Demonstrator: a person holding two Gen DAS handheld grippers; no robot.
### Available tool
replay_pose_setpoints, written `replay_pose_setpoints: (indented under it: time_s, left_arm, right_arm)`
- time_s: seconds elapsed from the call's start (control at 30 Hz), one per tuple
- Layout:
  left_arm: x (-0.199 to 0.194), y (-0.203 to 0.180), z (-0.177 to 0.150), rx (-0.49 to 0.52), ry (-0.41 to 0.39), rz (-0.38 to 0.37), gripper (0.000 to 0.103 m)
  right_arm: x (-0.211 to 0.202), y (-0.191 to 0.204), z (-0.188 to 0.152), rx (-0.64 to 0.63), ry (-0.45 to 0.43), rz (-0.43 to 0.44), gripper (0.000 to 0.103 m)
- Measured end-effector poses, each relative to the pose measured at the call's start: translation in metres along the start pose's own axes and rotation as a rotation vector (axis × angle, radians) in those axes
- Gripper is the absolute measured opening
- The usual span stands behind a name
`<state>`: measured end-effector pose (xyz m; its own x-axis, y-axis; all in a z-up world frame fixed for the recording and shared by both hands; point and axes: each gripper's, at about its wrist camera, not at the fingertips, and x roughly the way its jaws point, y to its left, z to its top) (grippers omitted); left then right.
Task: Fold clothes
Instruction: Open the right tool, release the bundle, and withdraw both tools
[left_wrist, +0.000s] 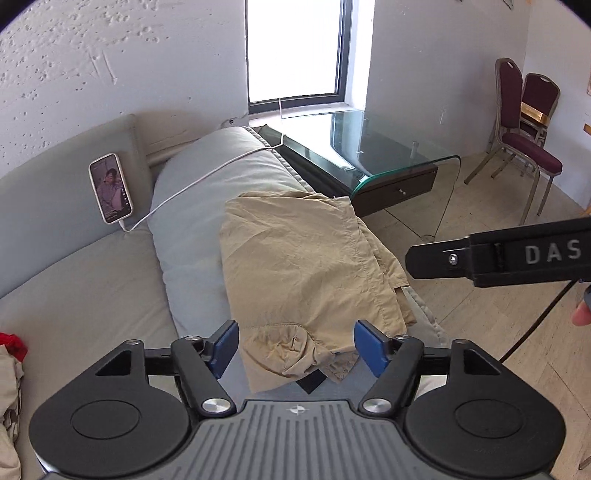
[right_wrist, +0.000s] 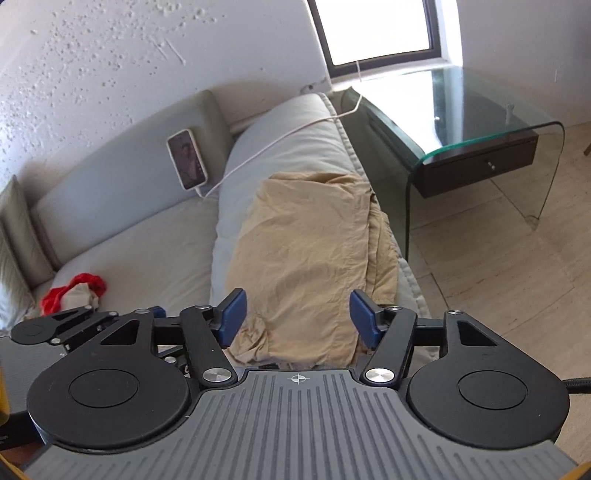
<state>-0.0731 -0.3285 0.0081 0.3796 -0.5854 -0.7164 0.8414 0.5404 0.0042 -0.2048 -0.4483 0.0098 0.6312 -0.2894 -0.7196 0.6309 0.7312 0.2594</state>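
Note:
A tan garment (left_wrist: 306, 266) lies folded over the padded arm of a pale grey sofa (left_wrist: 192, 199), its crumpled near edge just beyond my fingers. My left gripper (left_wrist: 295, 347) hovers above that edge, open, nothing between its blue pads (left_wrist: 225, 347). In the right wrist view the same tan garment (right_wrist: 306, 251) spreads along the sofa arm (right_wrist: 284, 147), and my right gripper (right_wrist: 297, 319) stands open over its near end, not touching it. The right gripper's black body (left_wrist: 517, 254) reaches in from the right edge of the left wrist view.
A phone (left_wrist: 110, 188) leans on the sofa back with a white cable (left_wrist: 207, 177) running over the arm. A glass side table (left_wrist: 373, 147) with a dark drawer stands beside the sofa. Two maroon chairs (left_wrist: 524, 122) stand by the wall. Red and pale clothes (right_wrist: 74, 290) lie on the seat.

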Motion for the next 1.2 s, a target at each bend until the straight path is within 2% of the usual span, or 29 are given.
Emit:
replay_pose_setpoints:
  time_s: [0.07,0.17,0.23,0.43,0.47,0.63,0.77,0.93,1.2]
  left_arm:
    - [-0.013,0.002,-0.003,0.002,0.001,0.012,0.077]
    - [-0.031,0.008,-0.005,-0.043,0.017,0.004,0.090]
    - [-0.040,0.011,-0.004,-0.084,0.038,-0.014,0.093]
    - [-0.067,0.009,-0.001,-0.129,0.061,-0.046,0.099]
    - [-0.072,0.007,-0.001,-0.130,0.061,-0.048,0.102]
    - [-0.086,-0.002,-0.001,-0.133,0.059,-0.053,0.102]
    - [-0.086,-0.008,-0.002,-0.117,0.048,-0.060,0.102]
    - [-0.075,-0.006,-0.003,-0.139,0.101,-0.066,0.102]
    - [-0.072,-0.006,-0.004,-0.131,0.100,-0.058,0.102]
  right_arm:
    - [-0.020,0.009,-0.001,0.000,0.007,-0.016,0.087]
    - [-0.048,0.020,-0.002,0.012,0.032,-0.027,0.095]
    - [-0.062,0.029,-0.001,0.004,0.084,-0.055,0.102]
    - [-0.092,0.055,-0.002,-0.075,0.120,-0.162,0.102]
    - [-0.096,0.058,-0.001,-0.080,0.128,-0.170,0.102]
    - [-0.117,0.070,-0.001,-0.126,0.139,-0.149,0.102]
    - [-0.122,0.073,-0.004,-0.157,0.124,-0.195,0.102]
    - [-0.119,0.068,-0.007,-0.148,0.133,-0.217,0.102]
    - [-0.111,0.061,-0.007,-0.150,0.142,-0.236,0.102]
